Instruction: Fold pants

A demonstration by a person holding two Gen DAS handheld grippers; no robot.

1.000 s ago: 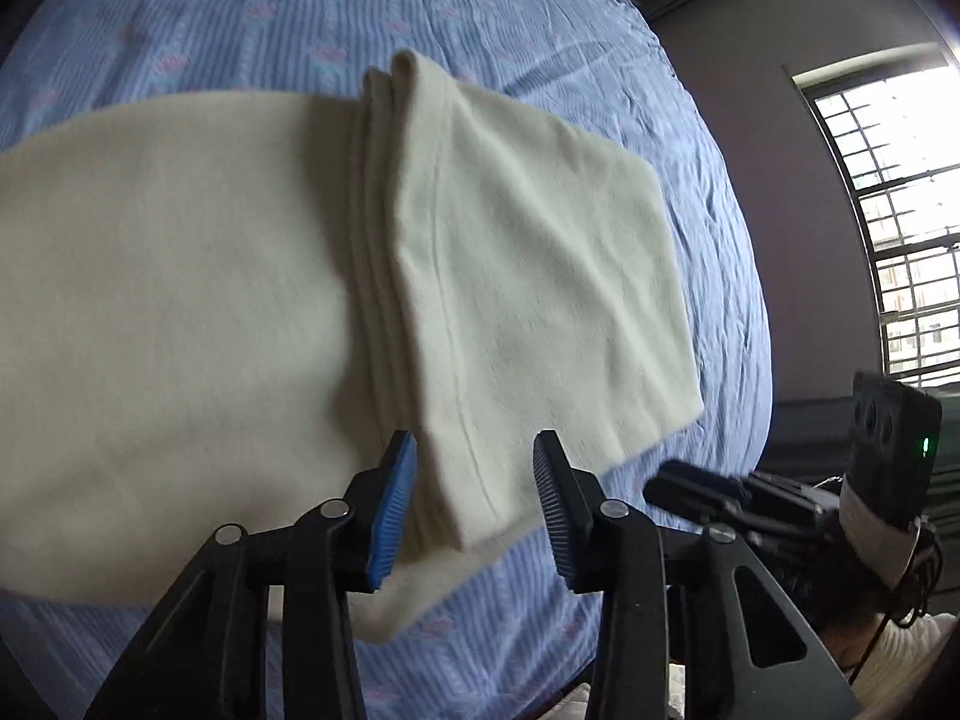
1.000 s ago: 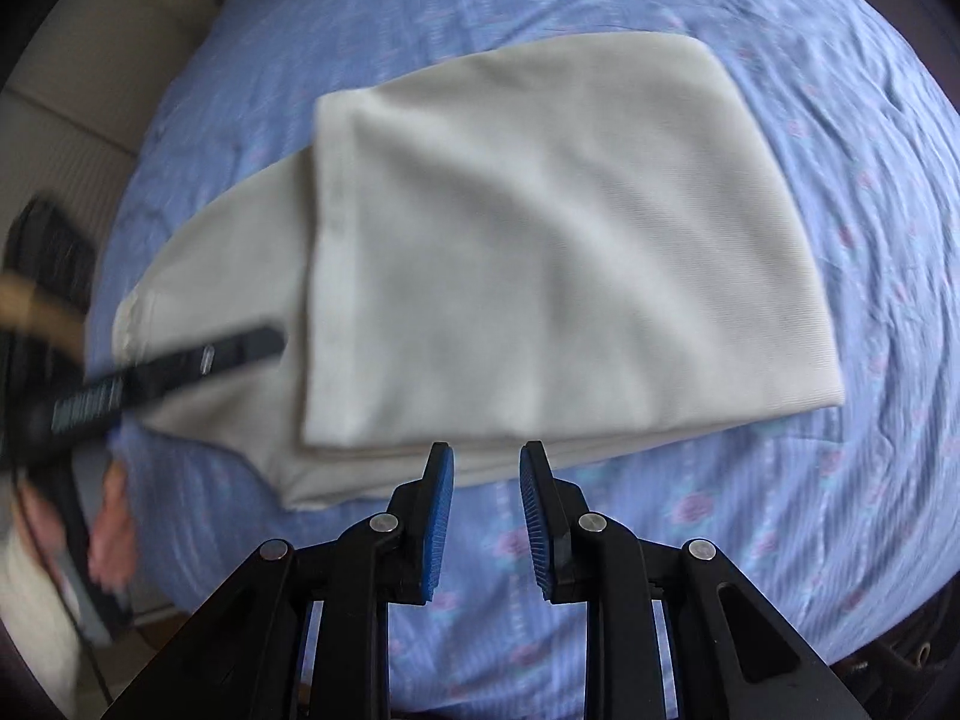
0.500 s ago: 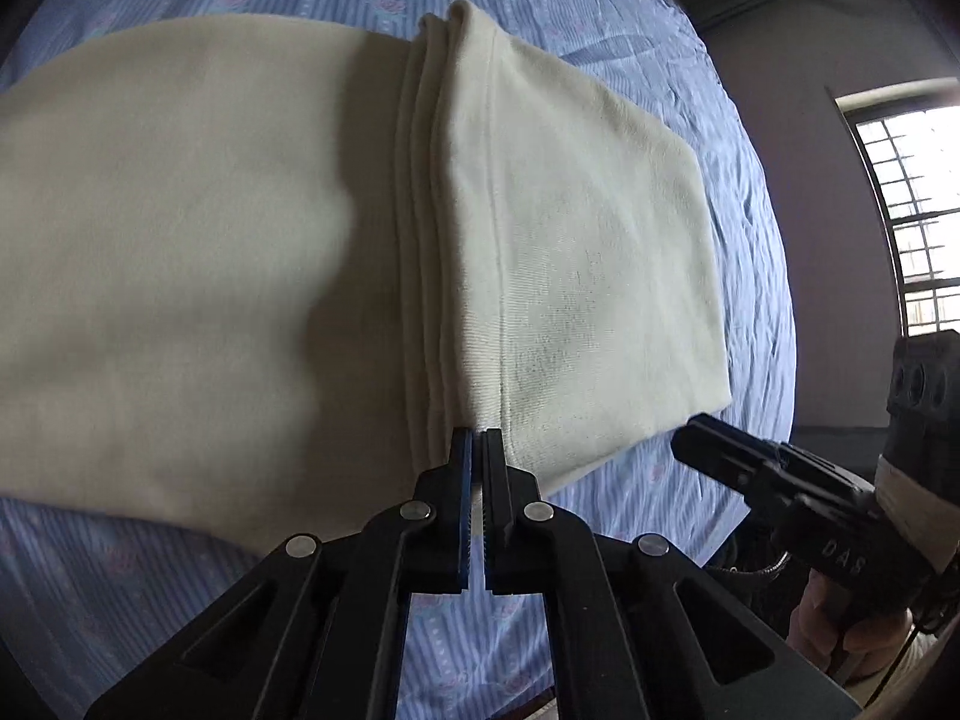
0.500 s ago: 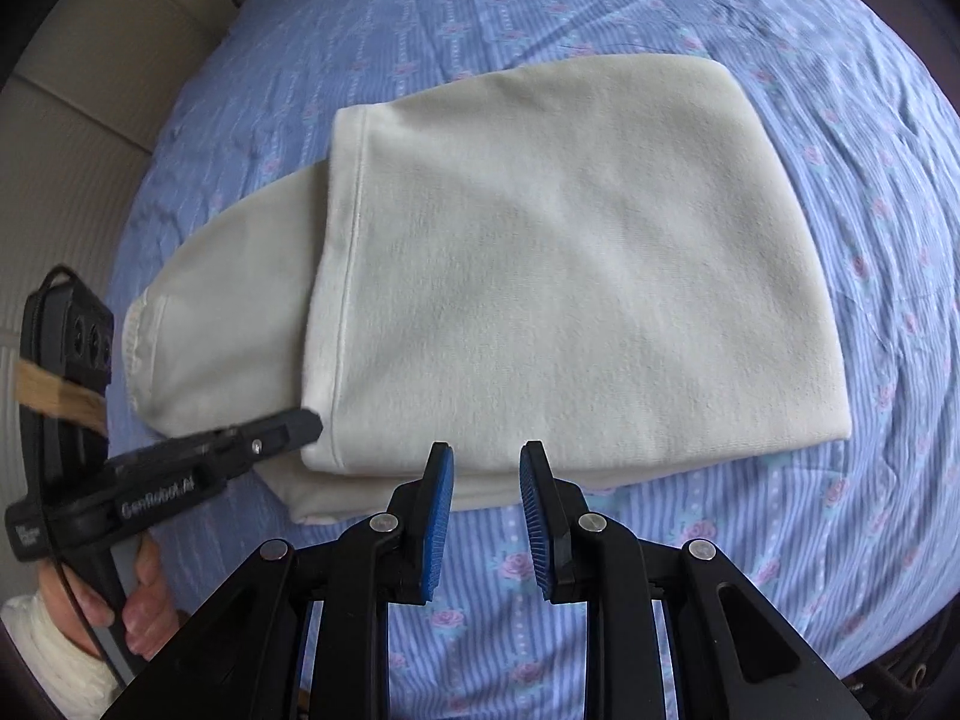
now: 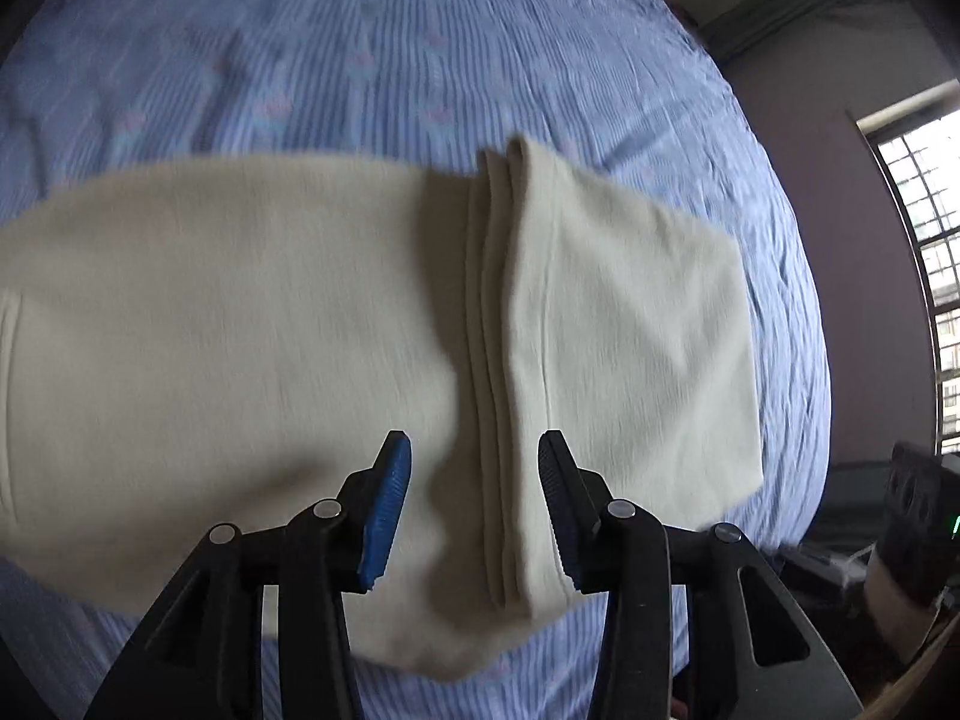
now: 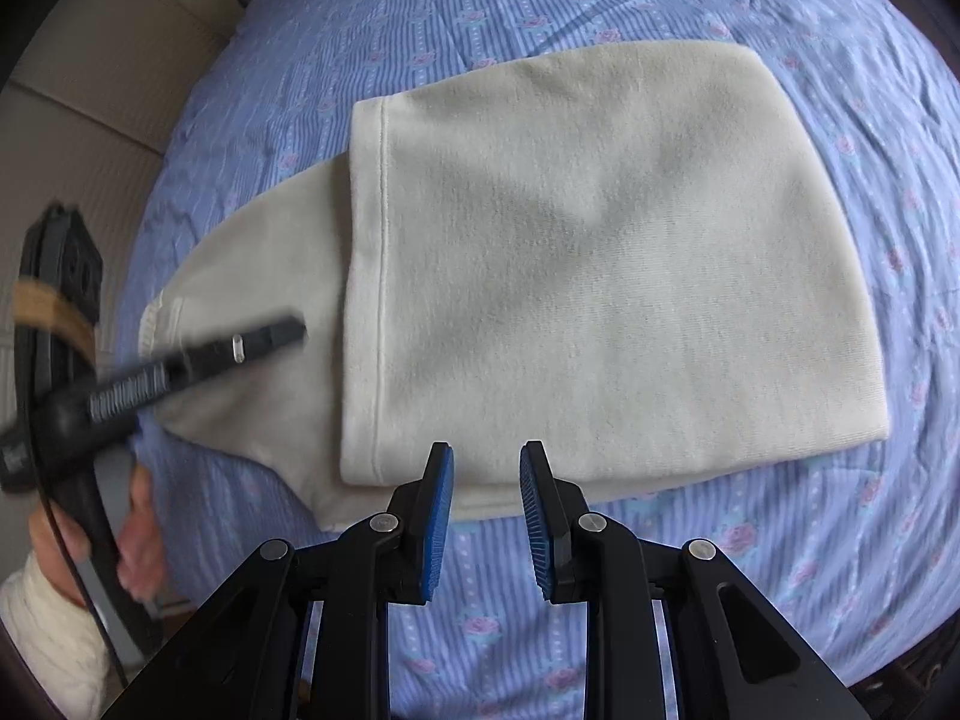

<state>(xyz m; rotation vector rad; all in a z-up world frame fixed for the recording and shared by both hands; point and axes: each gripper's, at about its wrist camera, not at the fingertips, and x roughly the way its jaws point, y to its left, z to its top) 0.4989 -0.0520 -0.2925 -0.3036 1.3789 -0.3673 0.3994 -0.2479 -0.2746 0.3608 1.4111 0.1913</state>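
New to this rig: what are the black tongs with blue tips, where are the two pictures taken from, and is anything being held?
No robot here: a person carries a hand-held two-finger tool in each hand, with a camera looking along its fingers. One picture comes from the left gripper, the other from the right gripper, which also catches the left tool at its left edge. Cream pants, partly folded over themselves, lie on a blue striped bedsheet. Both pairs of jaws stand open and hold nothing.

pants (image 5: 252,348) motion-blurred and cut off at left edge, left gripper (image 6: 198,360) smeared by motion in right view
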